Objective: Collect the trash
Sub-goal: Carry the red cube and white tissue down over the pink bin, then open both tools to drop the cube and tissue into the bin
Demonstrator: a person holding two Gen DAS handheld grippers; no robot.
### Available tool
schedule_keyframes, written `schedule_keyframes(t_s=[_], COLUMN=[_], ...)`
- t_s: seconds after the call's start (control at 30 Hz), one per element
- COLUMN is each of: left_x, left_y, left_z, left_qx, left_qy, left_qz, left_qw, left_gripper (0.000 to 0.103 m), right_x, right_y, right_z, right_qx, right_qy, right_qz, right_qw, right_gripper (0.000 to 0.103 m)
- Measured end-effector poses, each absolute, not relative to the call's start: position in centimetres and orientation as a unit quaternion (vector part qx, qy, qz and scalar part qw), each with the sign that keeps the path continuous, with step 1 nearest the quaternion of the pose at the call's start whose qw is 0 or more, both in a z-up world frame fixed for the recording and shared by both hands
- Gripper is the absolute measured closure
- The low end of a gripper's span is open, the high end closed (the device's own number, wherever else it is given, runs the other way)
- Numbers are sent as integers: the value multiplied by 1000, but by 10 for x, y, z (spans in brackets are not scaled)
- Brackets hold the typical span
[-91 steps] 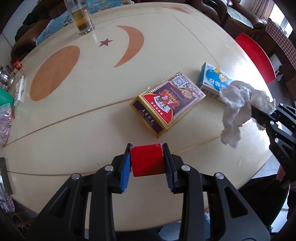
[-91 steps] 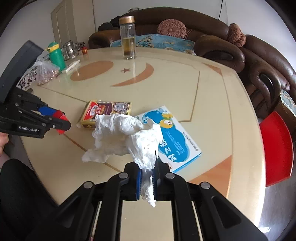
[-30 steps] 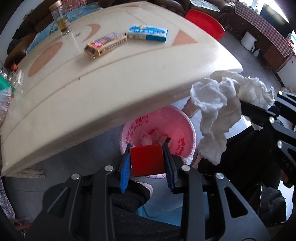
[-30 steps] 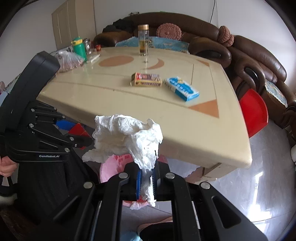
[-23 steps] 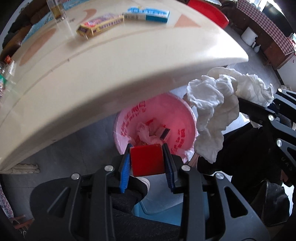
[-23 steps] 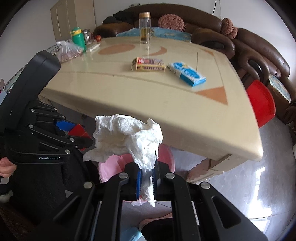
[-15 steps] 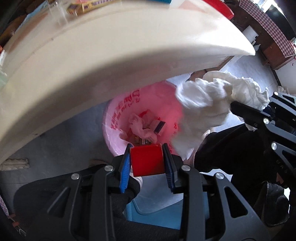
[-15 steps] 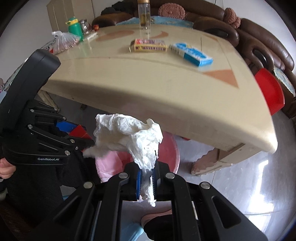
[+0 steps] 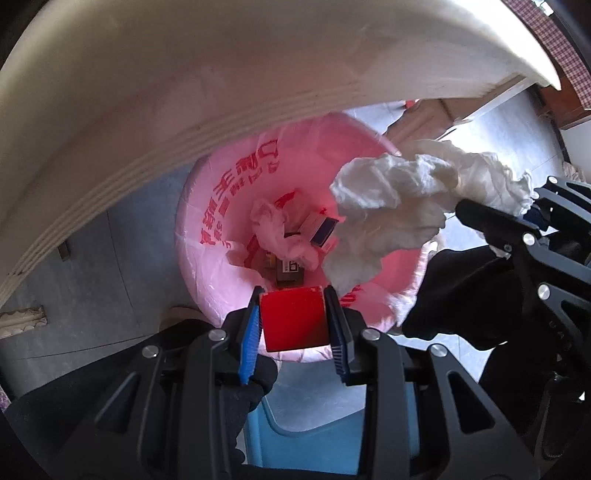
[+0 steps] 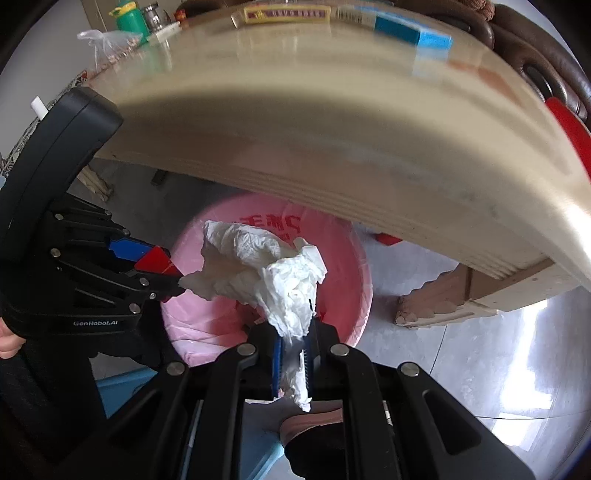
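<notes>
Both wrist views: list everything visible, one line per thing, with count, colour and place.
bin: one, lined with a pink bag with red print, on the floor partly under the table edge
trash in bin: several pieces, pale tissue and small boxes, at the bottom
red box: one, red, between the left tool's pads, over the bin's near rim
tissue: one crumpled wad, white, in the right tool, over the bin
table: one, cream, above the bin
boxes: two, one yellow-red, one blue, on the table
green bottle: one, at the table's far left
plastic bag: one, clear, beside the bottle
left tool: black, blue pads, shut on the red box
right tool: black, shut on the tissue
</notes>
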State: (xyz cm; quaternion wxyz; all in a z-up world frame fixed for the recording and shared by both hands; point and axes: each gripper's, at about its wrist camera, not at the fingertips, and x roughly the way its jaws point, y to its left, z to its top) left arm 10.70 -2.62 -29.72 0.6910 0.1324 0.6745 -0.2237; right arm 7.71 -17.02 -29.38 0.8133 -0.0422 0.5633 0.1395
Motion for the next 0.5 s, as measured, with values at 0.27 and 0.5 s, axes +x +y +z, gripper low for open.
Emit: schedule_keyframes(t_s=[0.27,0.5], left_x=[116,120], left_y=[-30,-33], left_z=[-326,-338], left_qx=[131,127], left_qy=[698,707], left_qz=[-218,-226], left_qw=[669,658], left_gripper=[71,71], right_x=[87,92], right_y=[-169,-163], right_z=[-322,-336], right_qx=[-57,-39], right_qy=[584,605], right_qz=[140,166], right_qw=[797,778], right_gripper=[93,93])
